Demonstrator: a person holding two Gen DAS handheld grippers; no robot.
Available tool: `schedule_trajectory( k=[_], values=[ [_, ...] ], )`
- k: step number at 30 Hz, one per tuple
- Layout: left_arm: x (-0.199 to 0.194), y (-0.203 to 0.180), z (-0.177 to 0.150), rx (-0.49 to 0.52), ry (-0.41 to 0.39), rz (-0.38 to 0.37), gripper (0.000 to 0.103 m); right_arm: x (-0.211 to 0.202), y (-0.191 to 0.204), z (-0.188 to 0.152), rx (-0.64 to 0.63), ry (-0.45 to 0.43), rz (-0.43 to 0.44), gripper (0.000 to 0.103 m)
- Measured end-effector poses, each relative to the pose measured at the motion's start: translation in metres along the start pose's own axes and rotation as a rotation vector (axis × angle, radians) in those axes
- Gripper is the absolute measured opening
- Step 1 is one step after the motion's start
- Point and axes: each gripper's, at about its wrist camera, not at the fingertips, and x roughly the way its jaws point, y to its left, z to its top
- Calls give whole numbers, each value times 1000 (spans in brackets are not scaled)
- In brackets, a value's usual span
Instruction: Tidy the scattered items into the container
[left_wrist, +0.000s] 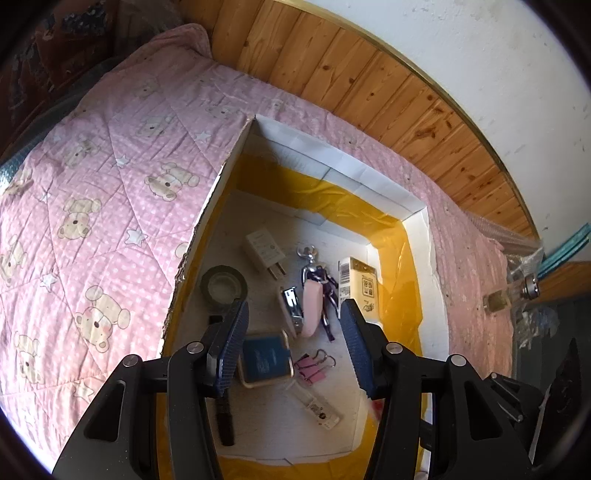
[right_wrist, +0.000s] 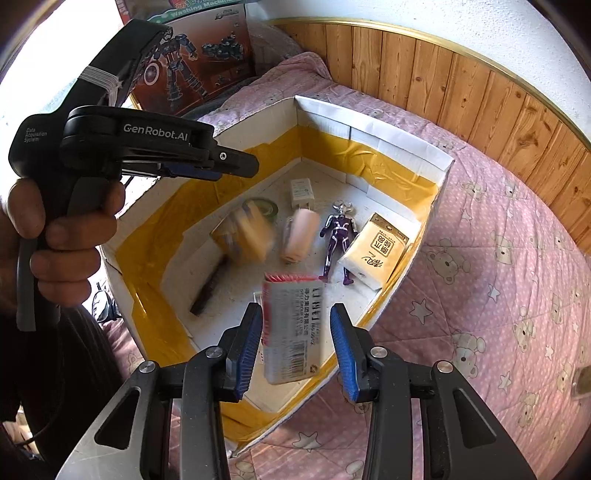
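Note:
A white cardboard box lined with yellow tape lies on the pink quilt. Inside lie a tape roll, a white charger, a pink stapler, a purple figure, a tissue pack, a blue card, pink binder clips and a black pen. My left gripper hovers open above them, with nothing between its fingers. Over the box's near corner my right gripper stands open. A motion-blurred staple box hangs between its fingers, clear of the right pad.
The pink bear-print quilt covers the bed around the box. Wood panelling and a white wall run behind. A hand holds the left gripper over the box's left side. A robot toy carton leans at the back left.

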Motion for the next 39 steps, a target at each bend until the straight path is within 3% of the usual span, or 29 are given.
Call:
schedule_trajectory(
  k=[7, 23, 30, 39],
  values=[
    [-7, 1, -2, 2, -18, 7, 55, -4, 4, -2, 9, 2, 7, 40],
    [-46, -29, -31, 166, -199, 187, 55, -17, 21, -9, -9, 9, 2, 40],
    [-71, -33, -51, 157, -237, 180, 55, -23, 32, -17, -21, 15, 4, 43],
    [-86, -49, -73, 185, -227, 158, 55, -36, 45, -23, -41, -3, 7, 46]
  ],
)
